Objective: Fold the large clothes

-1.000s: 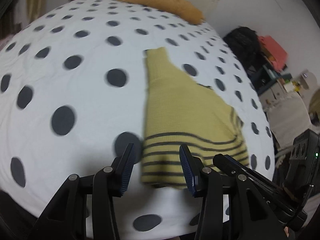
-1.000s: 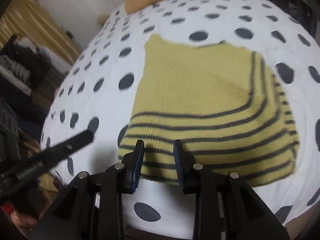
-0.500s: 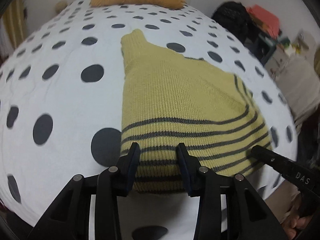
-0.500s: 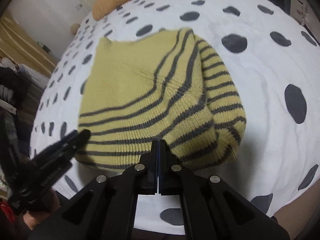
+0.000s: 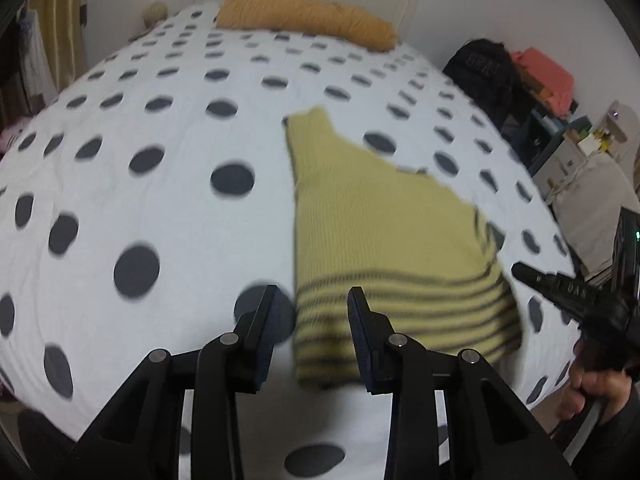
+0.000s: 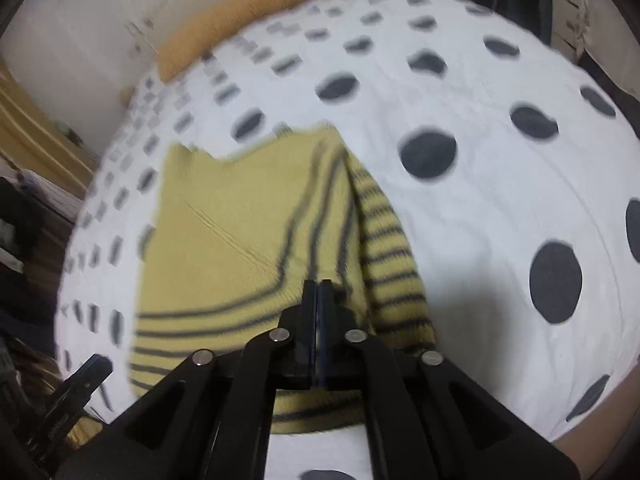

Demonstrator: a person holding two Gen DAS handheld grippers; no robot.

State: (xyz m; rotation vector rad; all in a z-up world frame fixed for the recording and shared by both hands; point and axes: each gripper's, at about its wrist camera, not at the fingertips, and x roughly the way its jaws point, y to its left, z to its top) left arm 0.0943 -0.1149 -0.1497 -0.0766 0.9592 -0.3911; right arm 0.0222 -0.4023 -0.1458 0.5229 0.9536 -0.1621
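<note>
A yellow knit sweater (image 5: 380, 232) with dark stripes at its hem lies on the dotted bed cover (image 5: 160, 184). My left gripper (image 5: 312, 312) hovers over the hem's left corner. Its jaws are closing, the corner shows between them, and the pads do not press it. My right gripper (image 6: 318, 288) is shut on the striped hem of the sweater (image 6: 224, 248). The right side of the sweater stands up beside it in a folded ridge. In the left wrist view the right gripper (image 5: 520, 270) meets the sweater's raised right edge.
An orange pillow (image 5: 304, 16) lies at the head of the bed. A black backpack (image 5: 480, 72) and cluttered shelves (image 5: 560, 136) stand to the right of the bed. A person's hand (image 5: 592, 392) holds the right gripper. The bed's front edge is just below both grippers.
The right gripper closed on the hem and dragged the sweater's right side leftward into a fold. The left jaws narrowed, and the left gripper swung over the hem and back to its left corner.
</note>
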